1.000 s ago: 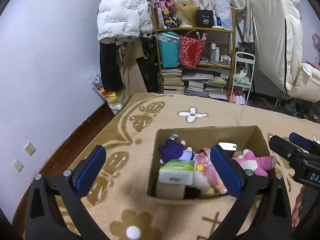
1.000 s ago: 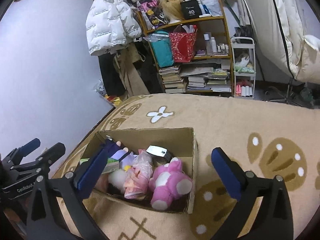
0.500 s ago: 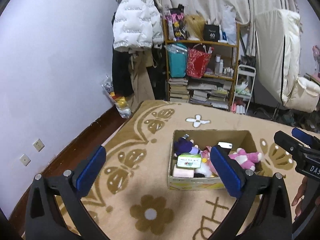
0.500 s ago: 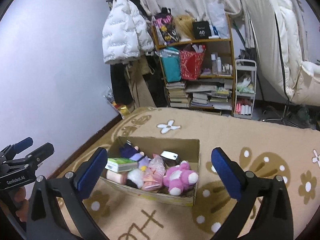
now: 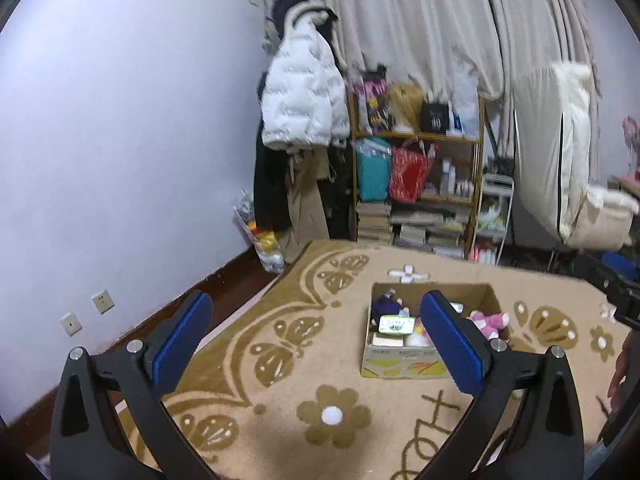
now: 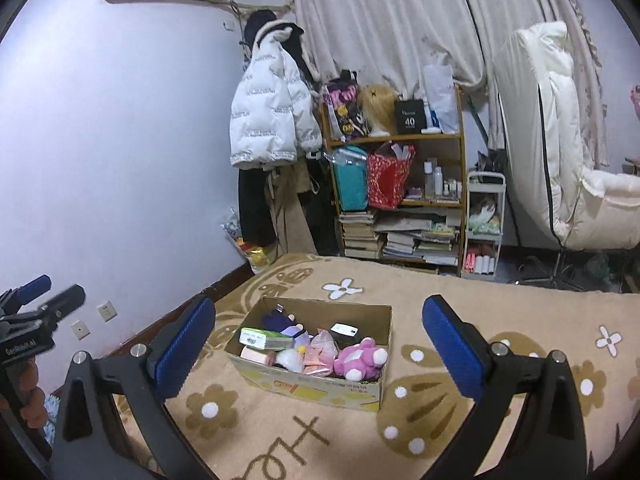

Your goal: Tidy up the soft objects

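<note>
We hold 2 grippers above a tan carpet (image 6: 500,300) patterned with brown flowers and butterflies. The left gripper (image 5: 316,340) has its 2 blue-padded jaws spread wide with nothing between them, and it hangs in the air well above the floor. The right gripper (image 6: 318,344) is just the same: jaws wide apart, empty, raised clear of everything.

On the carpet ahead sits an open cardboard box (image 6: 320,386), the only container in view. It stands upright, apart from both grippers. Inside it the soft things lie packed together: a pink plush toy (image 6: 358,362) at the near right corner, a purple plush toy (image 6: 276,320) toward the far left, a green and white tissue pack (image 6: 266,338) lying on top at the left, a pale pink block (image 6: 256,356) below it against the front wall, a white fluffy ball (image 6: 290,358) and a pink crinkled bag (image 6: 320,350) in the middle, and a dark item with a white label (image 6: 344,330) near the back wall.

In the left wrist view the same box (image 5: 404,364) shows past the left gripper's right jaw, which covers part of it.

Behind the carpet stands a wooden shelf (image 6: 400,138) crowded with books, bags and bottles. A white puffer jacket (image 6: 272,120) hangs to its left, against a plain lilac wall (image 6: 120,140). Pale curtains (image 6: 380,20) hang along the back.
</note>
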A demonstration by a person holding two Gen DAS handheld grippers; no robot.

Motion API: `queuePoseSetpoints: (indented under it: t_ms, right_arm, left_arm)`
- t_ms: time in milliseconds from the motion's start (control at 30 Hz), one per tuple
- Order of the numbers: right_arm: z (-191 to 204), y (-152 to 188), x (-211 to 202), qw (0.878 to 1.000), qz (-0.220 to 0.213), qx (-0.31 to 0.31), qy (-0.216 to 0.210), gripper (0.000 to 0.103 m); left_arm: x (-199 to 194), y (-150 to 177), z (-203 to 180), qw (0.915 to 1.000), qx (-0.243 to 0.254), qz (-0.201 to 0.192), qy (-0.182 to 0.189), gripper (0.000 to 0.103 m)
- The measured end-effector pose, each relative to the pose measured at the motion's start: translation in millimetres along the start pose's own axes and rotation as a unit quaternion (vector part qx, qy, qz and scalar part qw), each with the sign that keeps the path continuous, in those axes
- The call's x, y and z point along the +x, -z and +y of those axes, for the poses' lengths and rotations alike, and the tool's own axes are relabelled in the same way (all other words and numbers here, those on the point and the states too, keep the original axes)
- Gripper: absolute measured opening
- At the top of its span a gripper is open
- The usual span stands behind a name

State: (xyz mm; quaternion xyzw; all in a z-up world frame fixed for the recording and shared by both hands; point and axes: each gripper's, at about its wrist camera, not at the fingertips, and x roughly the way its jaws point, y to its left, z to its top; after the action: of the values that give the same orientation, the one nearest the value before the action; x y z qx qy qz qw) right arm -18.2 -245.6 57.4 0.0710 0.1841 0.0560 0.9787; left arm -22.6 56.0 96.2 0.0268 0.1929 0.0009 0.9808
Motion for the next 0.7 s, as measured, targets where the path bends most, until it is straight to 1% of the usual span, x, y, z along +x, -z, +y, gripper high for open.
queuePoseSetpoints:
  t_ms: [100, 200, 267, 300, 367, 433, 533, 600, 700]
  right_arm:
    - [3.6, 5.4, -13.1, 1.0, -0.006, -0.009, -0.001, 0.103]
    - [4.2, 14.1, -23.0, 1.0, -0.011, -0.012, 0.0, 0.103]
    - [3.0, 20.5, -26.6, 1.0, -0.012, -0.01, 0.0, 0.103]
    - [2.4, 26.1, -29.4, 1.0, -0.02, -0.01, 0.003, 0.103]
    - [0.9, 35.1, -31.7, 1.0, -0.026, -0.009, 0.006, 0.103]
    - [-2.2, 43.6, -32.0, 1.0, -0.03, -0.004, 0.004, 0.103]
    - [-4.2, 55.2, -32.2, 0.999, -0.035, -0.011, 0.003, 0.103]
    - [-5.1, 62.5, -31.1, 0.999, -0.039, -0.018, 0.003, 0.103]
    - [-10.7, 71.9, -27.6, 0.999, -0.039, -0.009, -0.004, 0.103]
  left_arm:
    - [-20.1, 5.2, 6.7, 0.9997, -0.005, -0.024, -0.005, 0.103]
    - [-37.3, 12.1, 10.5, 0.9991, -0.001, -0.038, -0.018, 0.103]
    - [-46.4, 18.0, 14.5, 0.9986, -0.007, -0.047, -0.022, 0.103]
    - [-50.0, 22.4, 16.0, 0.9983, -0.01, -0.052, -0.023, 0.103]
    - [-51.0, 27.5, 16.0, 0.9981, -0.01, -0.057, -0.017, 0.103]
    - [-48.0, 33.7, 14.1, 0.9985, -0.004, -0.053, -0.01, 0.103]
    - [-44.5, 40.4, 9.5, 0.9982, 0.001, -0.059, 0.004, 0.103]
    - [-39.8, 44.9, 5.6, 0.9983, 0.005, -0.057, 0.009, 0.103]
    - [-33.0, 50.4, 0.4, 0.9986, 0.011, -0.051, 0.01, 0.103]
